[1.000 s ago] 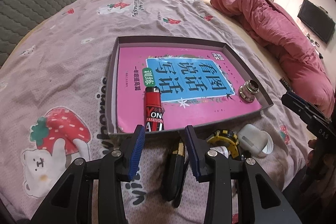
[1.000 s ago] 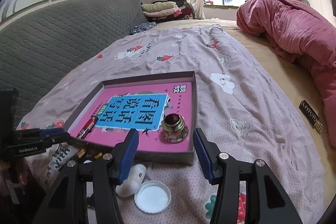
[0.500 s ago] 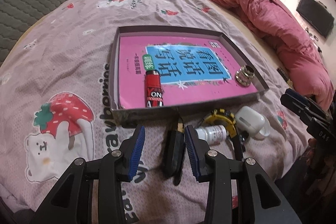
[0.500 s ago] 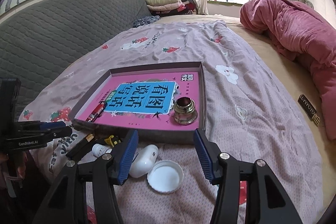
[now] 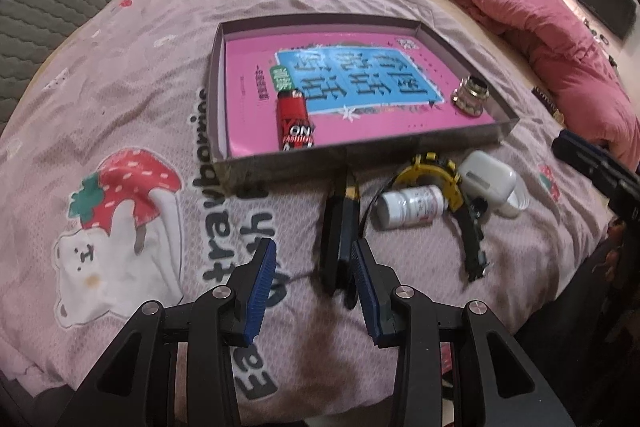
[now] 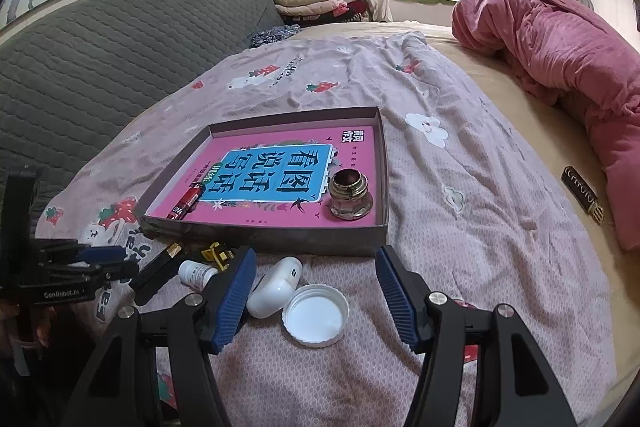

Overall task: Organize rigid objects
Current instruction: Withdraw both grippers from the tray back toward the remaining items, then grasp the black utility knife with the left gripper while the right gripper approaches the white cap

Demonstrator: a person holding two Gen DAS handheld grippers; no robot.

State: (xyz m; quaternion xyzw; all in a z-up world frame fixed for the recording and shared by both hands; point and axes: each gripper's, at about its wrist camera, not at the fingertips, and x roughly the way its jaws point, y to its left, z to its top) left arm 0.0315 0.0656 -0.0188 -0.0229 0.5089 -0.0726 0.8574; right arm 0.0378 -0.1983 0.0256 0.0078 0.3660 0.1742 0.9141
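In tray [image 5: 224, 163]: red lighter [image 5: 295, 123] reads "ON"; L gripper [image 5: 314, 285] fingers apart, R gripper [image 6: 314, 295] fingers widening, both empty.

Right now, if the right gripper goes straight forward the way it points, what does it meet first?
Probably the white bottle cap, lying open side up between the open fingers of the right gripper, with the white earbud case just left of it. Depth is uncertain.
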